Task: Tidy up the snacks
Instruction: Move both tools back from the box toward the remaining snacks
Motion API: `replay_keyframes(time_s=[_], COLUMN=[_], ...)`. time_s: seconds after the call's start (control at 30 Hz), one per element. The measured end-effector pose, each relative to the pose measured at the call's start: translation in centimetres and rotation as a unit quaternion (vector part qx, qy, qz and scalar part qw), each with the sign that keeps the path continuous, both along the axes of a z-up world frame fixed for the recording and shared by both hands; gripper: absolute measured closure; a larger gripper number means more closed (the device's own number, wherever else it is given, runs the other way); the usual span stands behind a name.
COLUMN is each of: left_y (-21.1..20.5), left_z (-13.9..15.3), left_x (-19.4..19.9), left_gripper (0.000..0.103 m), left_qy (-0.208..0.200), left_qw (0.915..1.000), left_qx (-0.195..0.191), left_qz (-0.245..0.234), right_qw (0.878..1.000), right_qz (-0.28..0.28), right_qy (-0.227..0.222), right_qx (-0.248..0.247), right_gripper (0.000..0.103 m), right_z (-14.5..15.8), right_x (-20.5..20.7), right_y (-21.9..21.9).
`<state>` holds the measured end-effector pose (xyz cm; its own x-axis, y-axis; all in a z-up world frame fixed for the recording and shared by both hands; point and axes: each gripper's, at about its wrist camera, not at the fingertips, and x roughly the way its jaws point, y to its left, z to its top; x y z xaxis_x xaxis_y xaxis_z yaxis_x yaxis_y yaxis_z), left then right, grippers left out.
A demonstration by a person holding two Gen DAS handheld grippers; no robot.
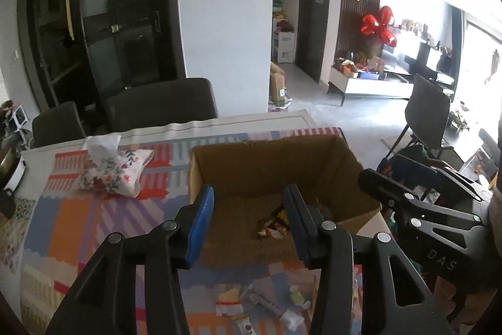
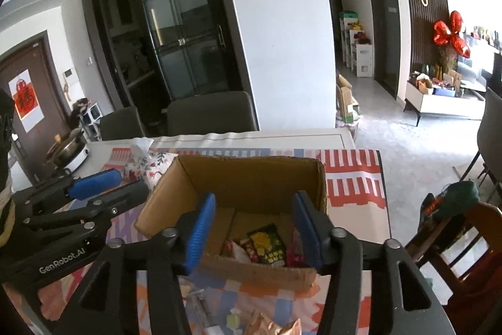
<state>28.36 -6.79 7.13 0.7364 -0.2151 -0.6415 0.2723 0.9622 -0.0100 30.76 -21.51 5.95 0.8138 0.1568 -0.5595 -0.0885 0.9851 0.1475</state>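
Observation:
An open cardboard box stands on the patterned tablecloth; it also shows in the right wrist view. Snack packets lie on its floor, among them a green and yellow packet. More small snack packets lie on the cloth in front of the box, with others at the right wrist view's bottom edge. My left gripper is open and empty, held above the box's near wall. My right gripper is open and empty over the box's near side. The right gripper also shows at the left wrist view's right.
A floral tissue pouch lies left of the box. Two dark chairs stand behind the table. A pot sits at the table's far left. A wooden chair stands to the right. The table's edge is just right of the box.

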Motion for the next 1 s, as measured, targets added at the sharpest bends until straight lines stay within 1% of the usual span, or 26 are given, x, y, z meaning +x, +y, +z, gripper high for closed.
replay_keyframes(time_s=[0.03,0.1,0.13,0.23,0.27,0.3,0.37,0.47,0.63,0.8,0.9,1.0], left_y=[0.2,0.5,0.6,1.2,1.3,1.5,1.7,2.2,2.8,3.3,3.4,3.5], left_z=[-0.1,-0.2,-0.3,-0.6,-0.6,-0.8,-1.2,-2.5,-5.1,-7.6,-9.2,-10.9], left_x=[-0.5,-1.2,-1.7,-2.8,-3.0,-3.4,-3.8,-4.3,-5.2,-5.9,-6.0,-5.9], left_gripper=[0.056,0.056,0.056,0.055,0.053,0.052,0.051,0.047,0.047,0.047,0.047,0.047], left_qy=[-0.002,-0.002,-0.003,0.001,0.002,0.003,0.01,0.028,0.06,0.094,0.116,0.142], left_qw=[1.0,1.0,0.9999,0.9997,0.9997,0.9996,0.9995,0.999,0.9969,0.9936,0.9908,0.9875], left_qx=[-0.001,0.002,0.003,-0.001,-0.002,-0.003,-0.003,-0.007,0.0,0.006,0.013,0.015], left_qz=[0.002,0.008,0.012,0.023,0.024,0.026,0.031,0.035,0.051,0.062,0.068,0.068], right_qw=[1.0,1.0,1.0,1.0,1.0,1.0,0.999,0.998,0.992,0.988,0.983,0.979], right_qz=[-0.001,-0.005,-0.007,-0.008,-0.011,-0.013,-0.019,-0.019,-0.021,-0.032,-0.036,-0.038], right_qy=[0.001,0.0,0.001,0.012,0.018,0.022,0.036,0.062,0.12,0.149,0.176,0.199], right_qx=[-0.001,-0.003,-0.005,-0.004,-0.005,-0.006,-0.008,-0.011,-0.015,-0.03,-0.027,-0.018], right_gripper=[0.04,0.036,0.033,0.03,0.029,0.026,0.024,0.023,0.023,0.023,0.023,0.017], right_z=[0.0,-0.3,-0.4,-0.8,-0.9,-1.1,-1.5,-2.3,-4.4,-6.5,-8.0,-9.4], right_x=[-0.2,-1.0,-1.4,-2.3,-2.5,-2.7,-3.2,-3.3,-3.1,-3.3,-3.3,-3.4], right_y=[0.1,0.3,0.3,0.4,0.4,0.4,0.5,0.6,0.5,0.5,0.4,0.3])
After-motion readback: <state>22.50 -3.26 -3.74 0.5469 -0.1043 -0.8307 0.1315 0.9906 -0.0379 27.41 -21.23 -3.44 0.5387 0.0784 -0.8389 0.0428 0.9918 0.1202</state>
